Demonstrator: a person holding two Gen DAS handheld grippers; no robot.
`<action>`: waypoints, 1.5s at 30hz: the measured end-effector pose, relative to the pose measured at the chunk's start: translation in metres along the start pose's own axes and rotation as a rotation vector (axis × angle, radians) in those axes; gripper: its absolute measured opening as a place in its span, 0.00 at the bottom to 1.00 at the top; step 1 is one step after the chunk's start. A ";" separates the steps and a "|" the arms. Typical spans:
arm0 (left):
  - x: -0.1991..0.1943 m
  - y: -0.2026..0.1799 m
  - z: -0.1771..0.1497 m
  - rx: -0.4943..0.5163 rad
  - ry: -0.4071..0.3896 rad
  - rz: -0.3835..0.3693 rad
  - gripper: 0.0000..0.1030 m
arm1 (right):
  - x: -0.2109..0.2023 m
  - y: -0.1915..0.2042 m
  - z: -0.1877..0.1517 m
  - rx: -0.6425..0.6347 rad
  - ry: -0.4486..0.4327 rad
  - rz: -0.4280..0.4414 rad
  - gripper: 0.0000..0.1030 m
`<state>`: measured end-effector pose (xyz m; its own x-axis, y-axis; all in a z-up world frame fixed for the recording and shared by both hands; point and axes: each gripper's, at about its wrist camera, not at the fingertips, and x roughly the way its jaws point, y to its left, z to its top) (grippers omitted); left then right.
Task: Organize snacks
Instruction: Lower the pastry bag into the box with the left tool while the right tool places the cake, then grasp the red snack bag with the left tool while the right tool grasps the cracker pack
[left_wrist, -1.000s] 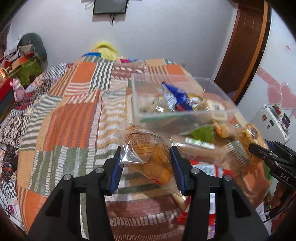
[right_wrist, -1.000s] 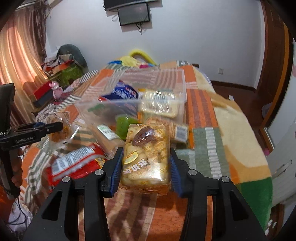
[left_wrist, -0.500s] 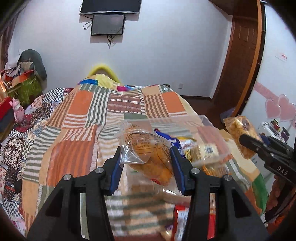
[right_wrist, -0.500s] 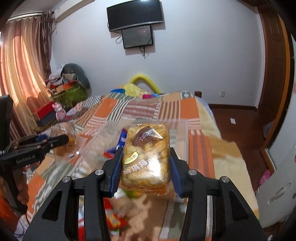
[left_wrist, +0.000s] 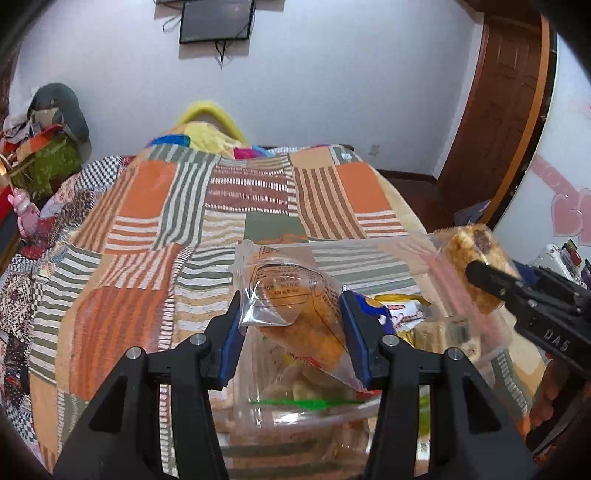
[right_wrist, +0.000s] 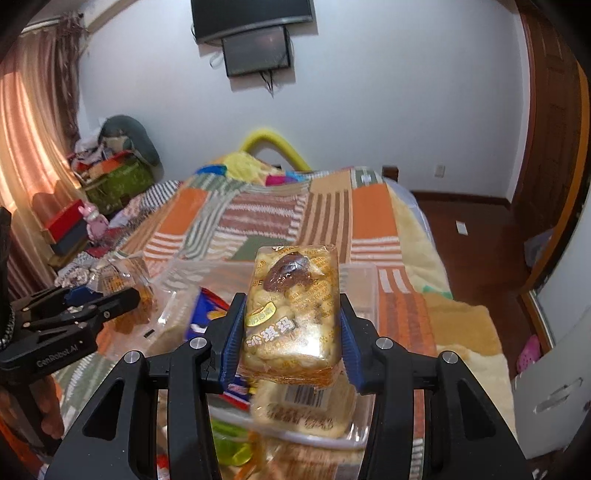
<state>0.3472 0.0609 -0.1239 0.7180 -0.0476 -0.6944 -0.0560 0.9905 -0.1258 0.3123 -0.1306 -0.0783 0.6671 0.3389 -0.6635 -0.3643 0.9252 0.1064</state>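
Note:
My left gripper (left_wrist: 291, 325) is shut on a clear bag of orange snack (left_wrist: 295, 306) and holds it over the clear plastic bin (left_wrist: 424, 258). My right gripper (right_wrist: 291, 332) is shut on a clear pack of yellow puffed cake (right_wrist: 295, 302) with a date on top, also above the bin (right_wrist: 364, 280). The bin holds several packets, among them a blue one (right_wrist: 205, 314) and a wrapped cake (right_wrist: 303, 410). Each gripper shows in the other's view: the right one (left_wrist: 491, 280) with its pack, the left one (right_wrist: 110, 299) with its bag.
The bin sits on a bed with an orange, green and brown striped patchwork blanket (left_wrist: 229, 206). A yellow pillow (left_wrist: 207, 125) lies at the head. Clutter and boxes (right_wrist: 110, 177) stand at the left, a wooden door (left_wrist: 506, 92) at the right.
Both grippers have risen with their snacks and moved forward over the bin. The loose packets on the blanket in front of the bin have dropped out of view.

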 end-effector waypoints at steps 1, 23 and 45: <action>0.005 0.000 0.001 0.001 0.004 0.001 0.48 | 0.006 -0.002 -0.002 0.004 0.018 -0.003 0.42; -0.020 -0.019 0.000 0.034 -0.036 0.003 0.58 | -0.023 -0.007 0.005 -0.045 -0.004 0.015 0.51; -0.076 -0.023 -0.101 0.089 0.106 -0.040 0.70 | -0.036 -0.014 -0.065 -0.144 0.104 0.059 0.82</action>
<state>0.2240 0.0287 -0.1394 0.6407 -0.0956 -0.7618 0.0362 0.9949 -0.0944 0.2514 -0.1666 -0.1038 0.5736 0.3655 -0.7331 -0.4954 0.8675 0.0450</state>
